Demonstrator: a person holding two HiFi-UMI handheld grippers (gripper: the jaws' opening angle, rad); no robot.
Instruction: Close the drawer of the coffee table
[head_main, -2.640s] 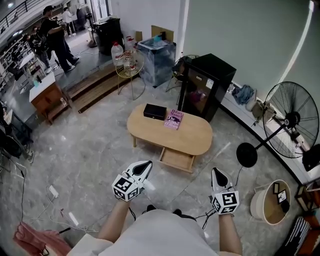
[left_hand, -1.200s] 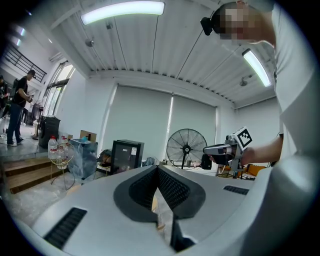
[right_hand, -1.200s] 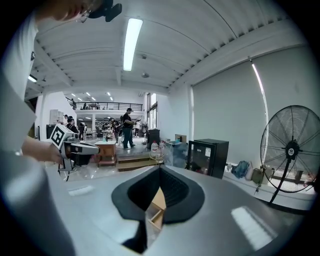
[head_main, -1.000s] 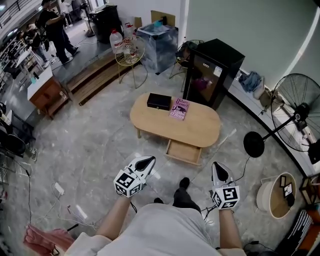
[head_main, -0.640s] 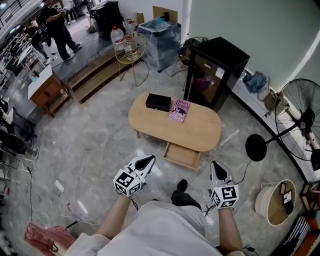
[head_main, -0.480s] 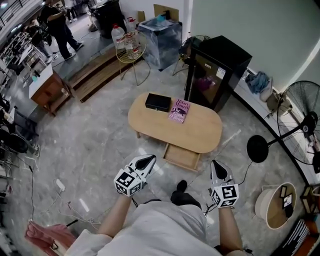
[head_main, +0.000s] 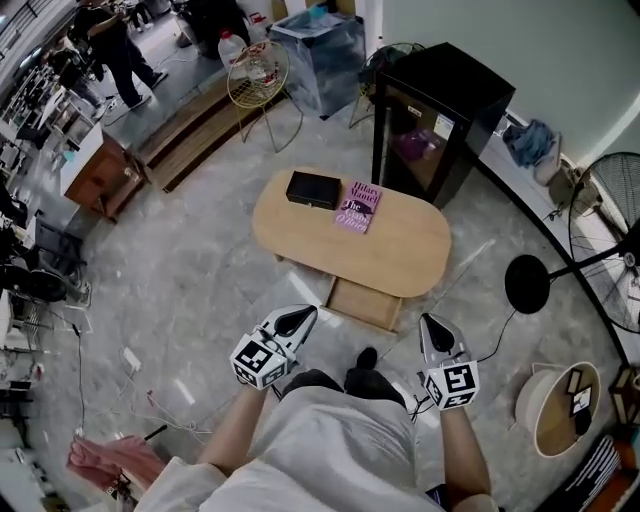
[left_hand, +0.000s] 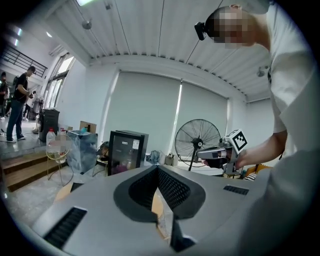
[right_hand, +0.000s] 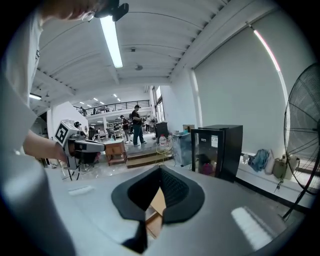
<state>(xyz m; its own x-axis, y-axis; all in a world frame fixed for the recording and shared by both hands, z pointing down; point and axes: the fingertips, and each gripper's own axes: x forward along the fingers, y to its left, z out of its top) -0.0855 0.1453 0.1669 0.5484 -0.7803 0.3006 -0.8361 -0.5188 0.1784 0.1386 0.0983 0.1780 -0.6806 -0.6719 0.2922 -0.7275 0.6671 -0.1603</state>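
Observation:
An oval wooden coffee table (head_main: 400, 250) stands on the marble floor. Its drawer (head_main: 362, 305) is pulled out toward me on the near side. On the top lie a black box (head_main: 313, 189) and a pink book (head_main: 358, 206). My left gripper (head_main: 298, 320) is shut and empty, just short of the drawer's left corner. My right gripper (head_main: 434, 328) is also shut and empty, a little right of the drawer front. In the left gripper view the shut left gripper (left_hand: 158, 170) covers most of the table. In the right gripper view a strip of the drawer (right_hand: 154, 215) shows below the right gripper (right_hand: 160, 170).
A black mini fridge (head_main: 435, 120) stands behind the table. A standing fan's round base (head_main: 527, 284) and its cable lie right of the table. A round basket (head_main: 555, 412) sits at the far right. Cables (head_main: 130, 380) trail at the left. People (head_main: 105, 40) stand far off.
I have walked toward the table, so it and the drawer look nearer and larger. Both shut grippers have come close to the drawer front.

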